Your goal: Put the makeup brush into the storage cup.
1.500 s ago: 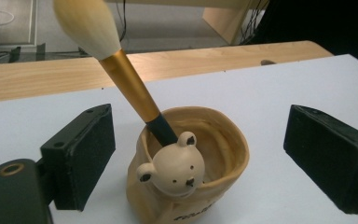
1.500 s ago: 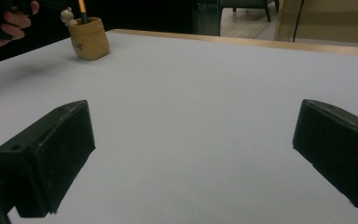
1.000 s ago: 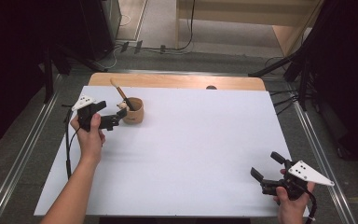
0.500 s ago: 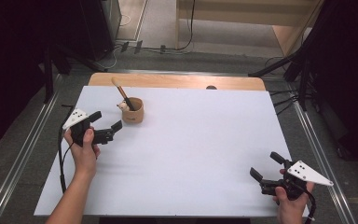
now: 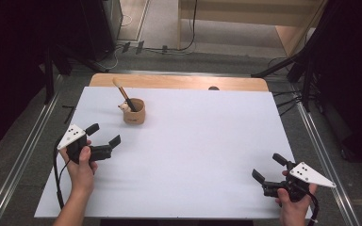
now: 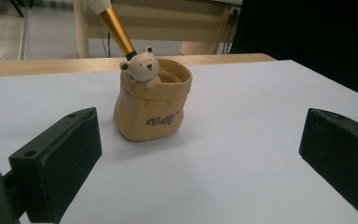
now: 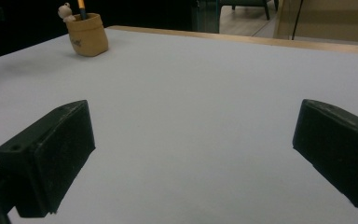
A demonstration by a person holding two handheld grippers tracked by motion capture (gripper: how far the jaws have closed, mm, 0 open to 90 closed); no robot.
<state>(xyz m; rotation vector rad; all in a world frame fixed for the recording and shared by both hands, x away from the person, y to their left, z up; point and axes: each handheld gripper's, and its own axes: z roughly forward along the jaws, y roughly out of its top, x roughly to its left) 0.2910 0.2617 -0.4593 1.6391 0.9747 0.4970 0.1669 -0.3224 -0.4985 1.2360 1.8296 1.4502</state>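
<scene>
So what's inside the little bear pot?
A brush with a gold collar leans out of the bear pot, behind the small bear figure on its rim. The pot's wall hides the brush's lower end and the bottom.

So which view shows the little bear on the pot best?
The left gripper view: the bear sits close, peeking over the pot rim, face clear. The high view gives a pale speck; the right gripper view, a tiny distant figure.

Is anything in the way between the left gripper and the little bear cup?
Nothing visible. Only bare white table lies between the open left gripper and the tan bag-shaped bear cup.
</scene>
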